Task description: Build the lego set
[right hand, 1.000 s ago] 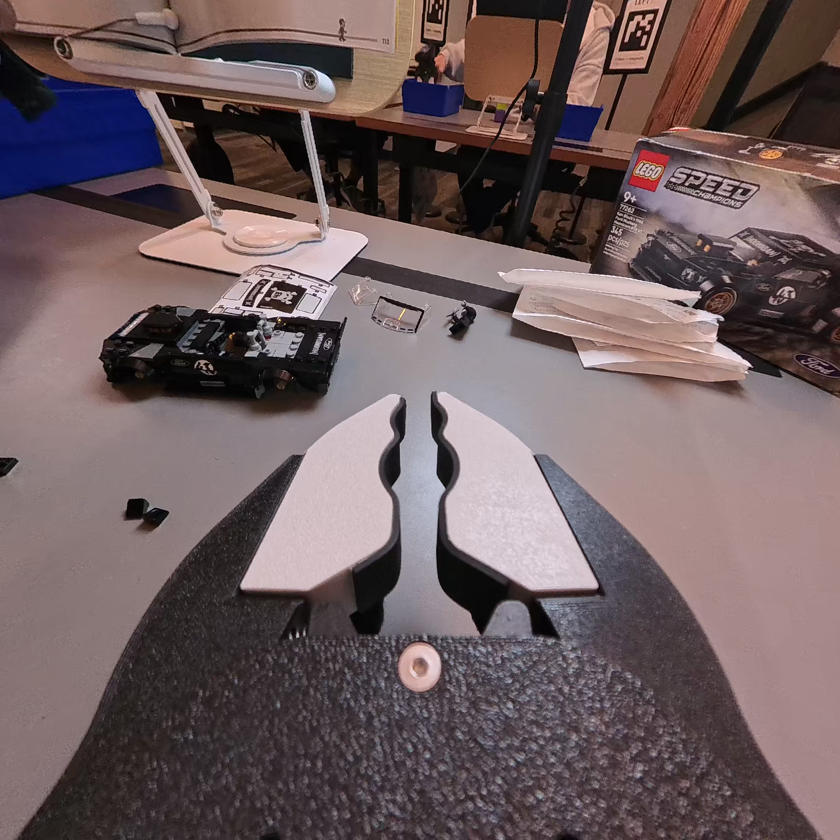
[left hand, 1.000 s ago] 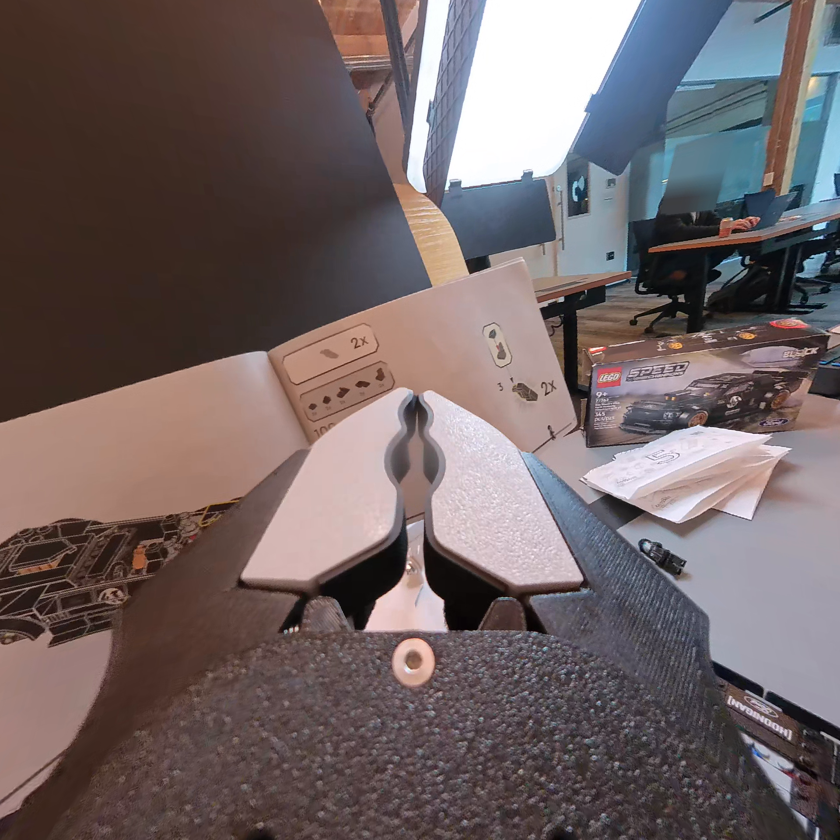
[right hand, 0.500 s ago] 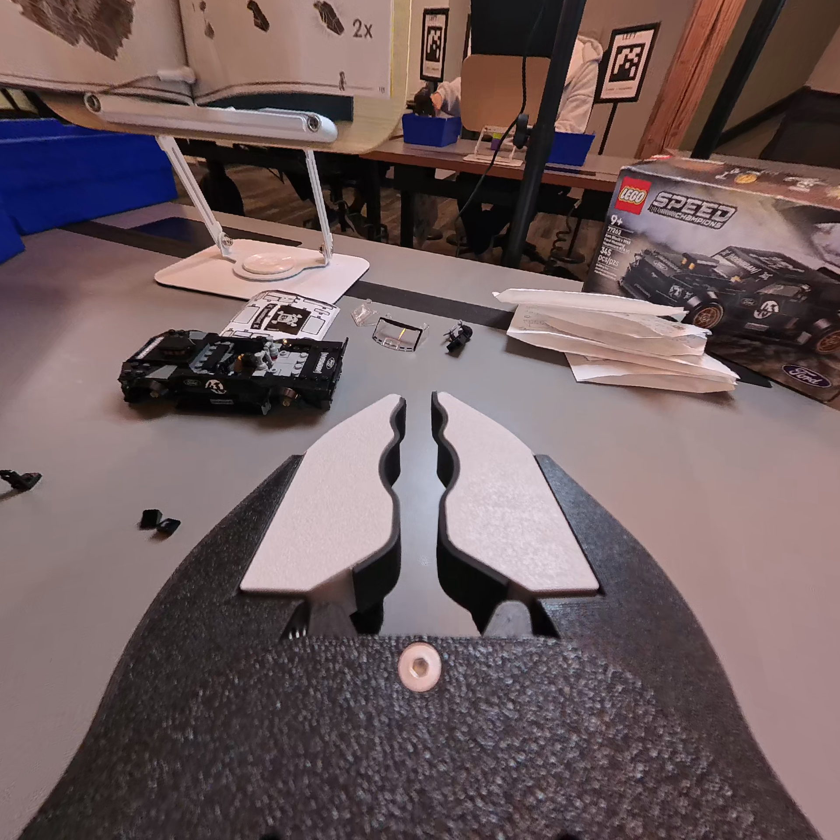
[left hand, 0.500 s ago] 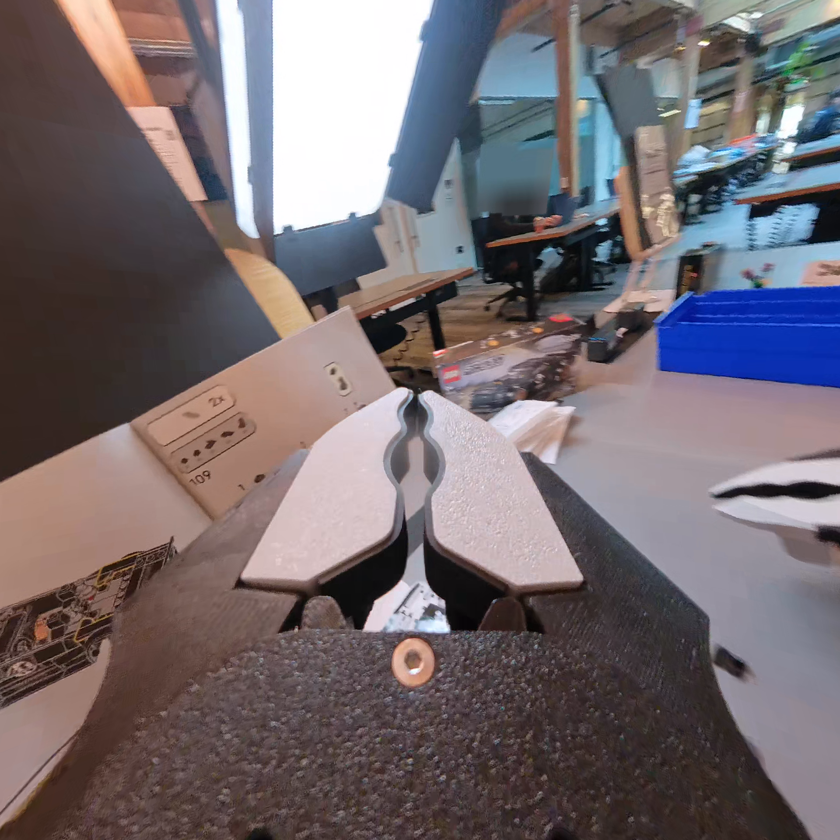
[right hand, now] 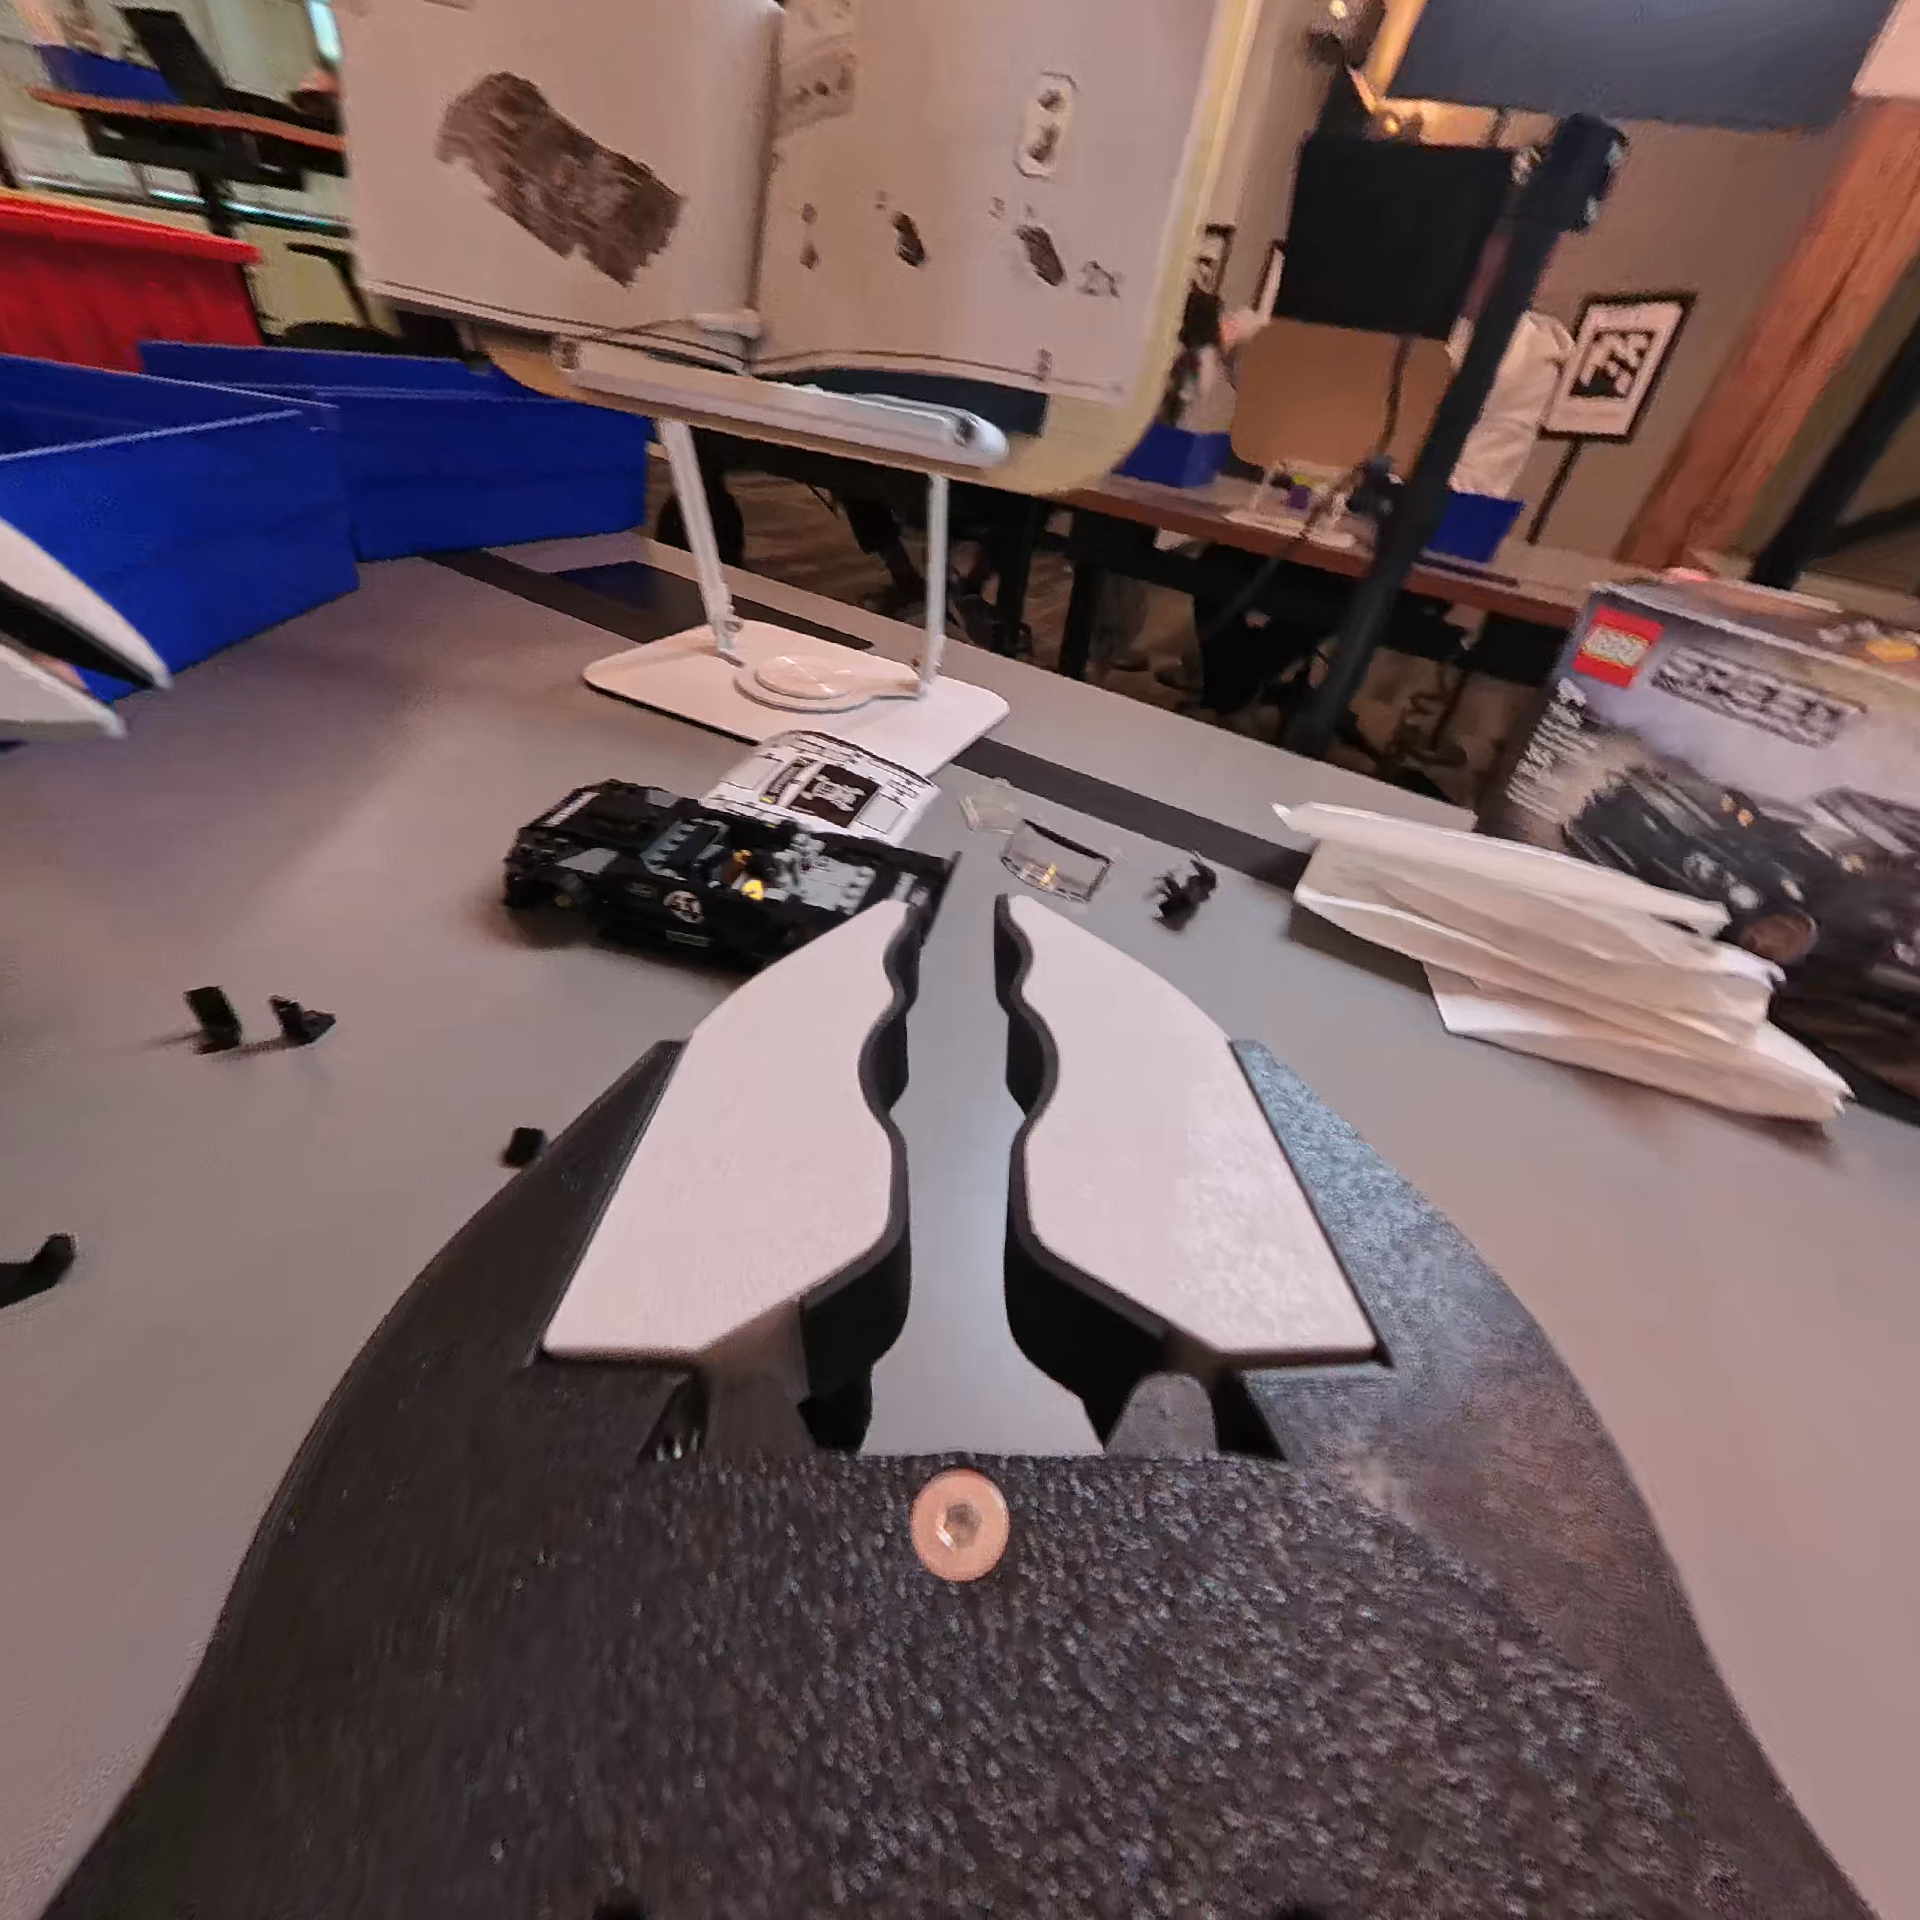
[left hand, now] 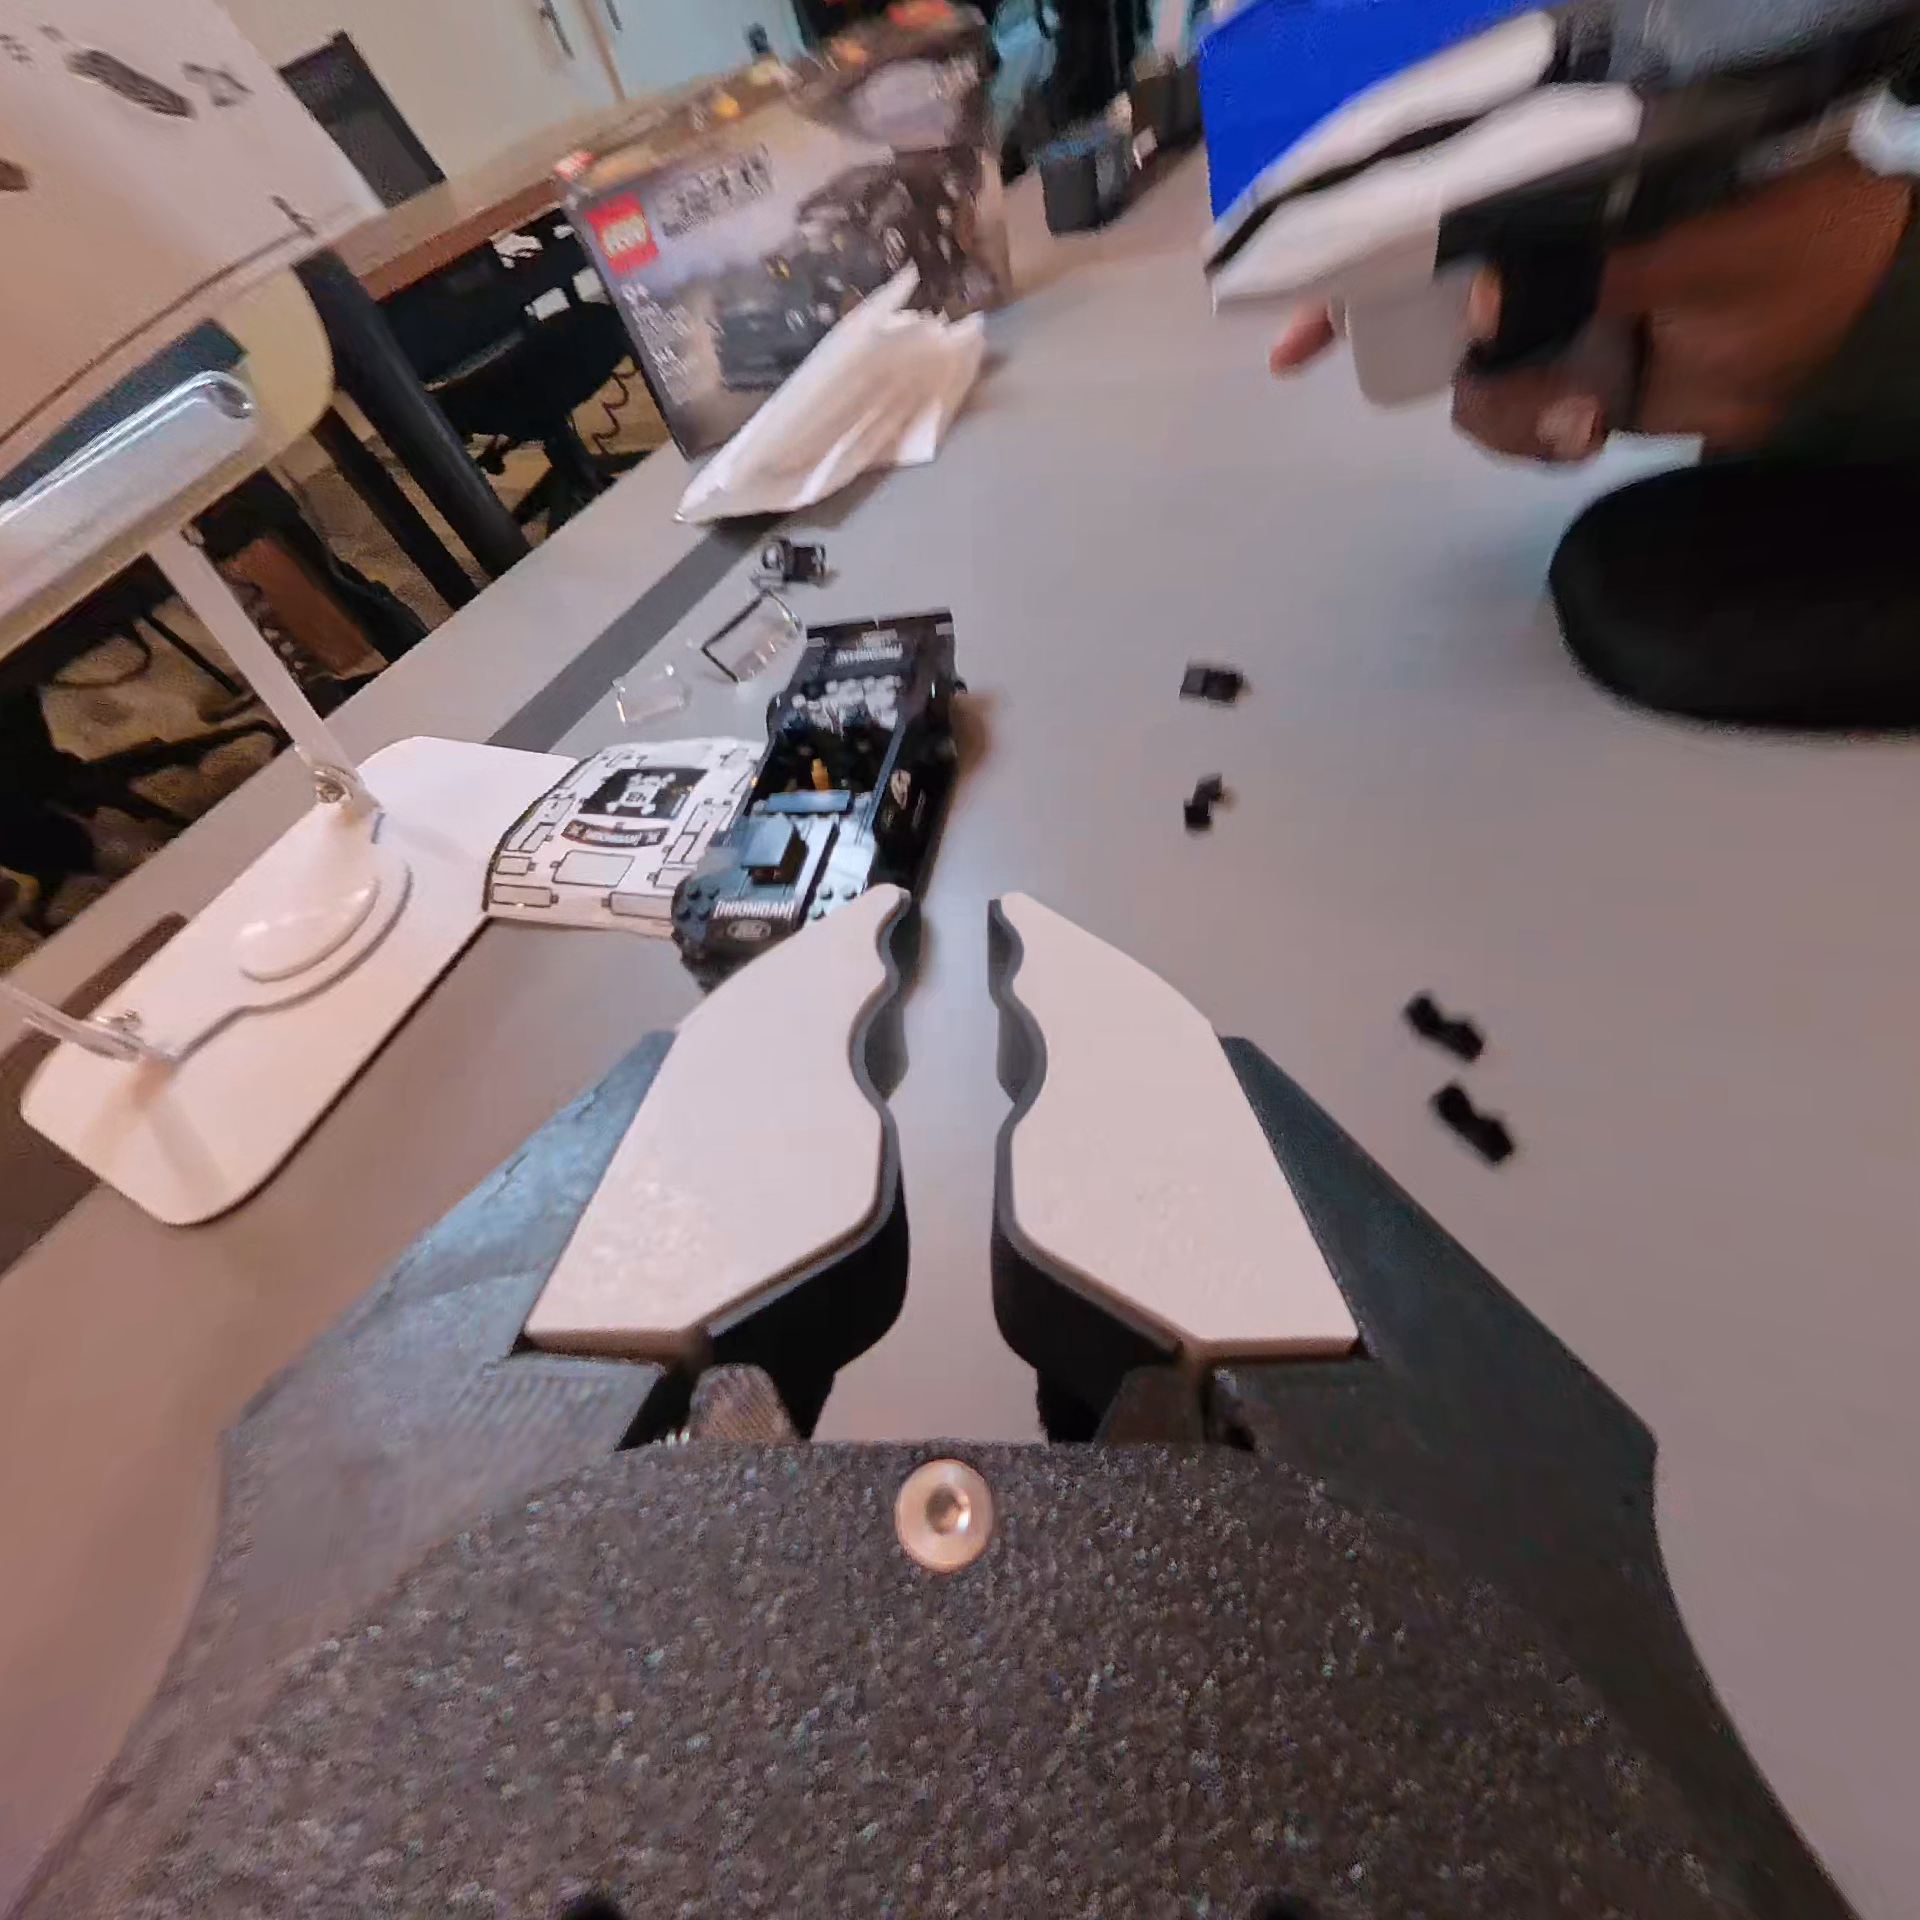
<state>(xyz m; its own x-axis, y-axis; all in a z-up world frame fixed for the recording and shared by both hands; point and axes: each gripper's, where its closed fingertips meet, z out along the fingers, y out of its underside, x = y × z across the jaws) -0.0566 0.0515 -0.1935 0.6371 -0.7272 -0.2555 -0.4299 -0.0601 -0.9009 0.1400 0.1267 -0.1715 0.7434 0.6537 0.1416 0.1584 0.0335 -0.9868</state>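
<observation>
Both tongs [left hand: 945, 914] [right hand: 956, 914] seemingly level, parted.

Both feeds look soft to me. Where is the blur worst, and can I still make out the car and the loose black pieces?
Left wrist view: the other gripper and hand are smeared, but the car and the loose black pieces are readable. Right wrist view: booklet and box are blurred; the car stays fairly sharp.

Right tool [left hand: 1226, 239] motion-blurred; set box [right hand: 1766, 769] cut off.
</observation>
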